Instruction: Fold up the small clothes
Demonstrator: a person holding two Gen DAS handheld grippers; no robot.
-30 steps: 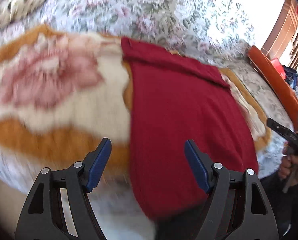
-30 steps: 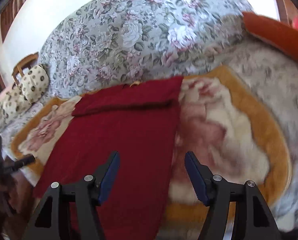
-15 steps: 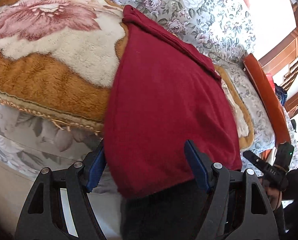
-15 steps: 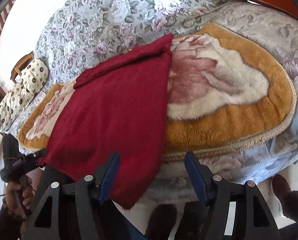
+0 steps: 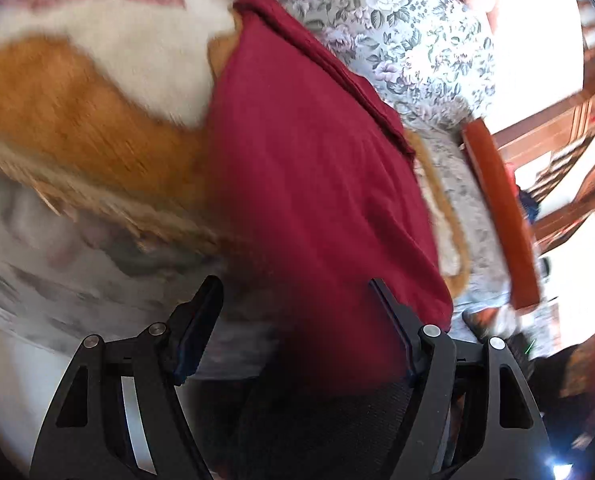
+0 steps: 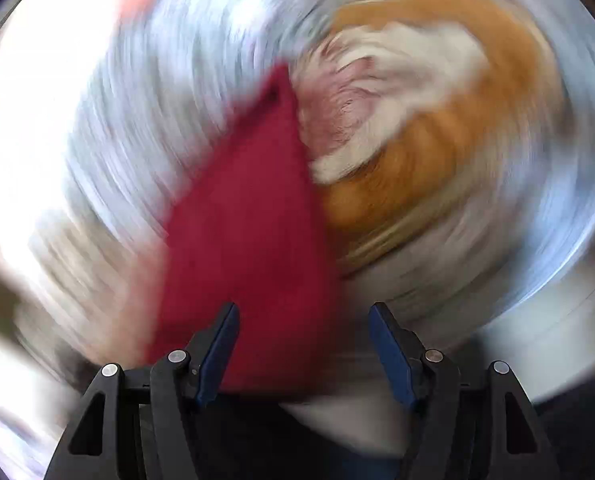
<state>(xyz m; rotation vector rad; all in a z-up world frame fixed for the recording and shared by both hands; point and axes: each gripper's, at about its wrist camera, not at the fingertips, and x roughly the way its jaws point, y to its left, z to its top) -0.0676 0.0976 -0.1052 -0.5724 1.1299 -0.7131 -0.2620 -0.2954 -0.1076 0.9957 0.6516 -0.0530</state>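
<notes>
- Left claw: jaws stand wide apart and grip nothing; the hanging lower hem of the dark red garment lies between them, closer than a second ago, when the claw looked down on the cloth from above the bed.
- Right claw: jaws closing but with a clear gap between them; the garment's lower right corner sits in that gap without being pinched. The view has turned sharply and is heavily blurred, whereas half a second ago it was crisp.
- Garment: laid flat on the orange-and-cream rose blanket, its lower end draped over the bed's near edge, its far end already turned into a narrow band.
- Floral bedspread: beneath the blanket, running to the bed's far side; a wooden bed frame shows along the right edge.
- Reading: both claws have dropped to the near edge, so the hem is probably about to be gripped at two corners for a fold away from the person; no grip exists yet.
</notes>
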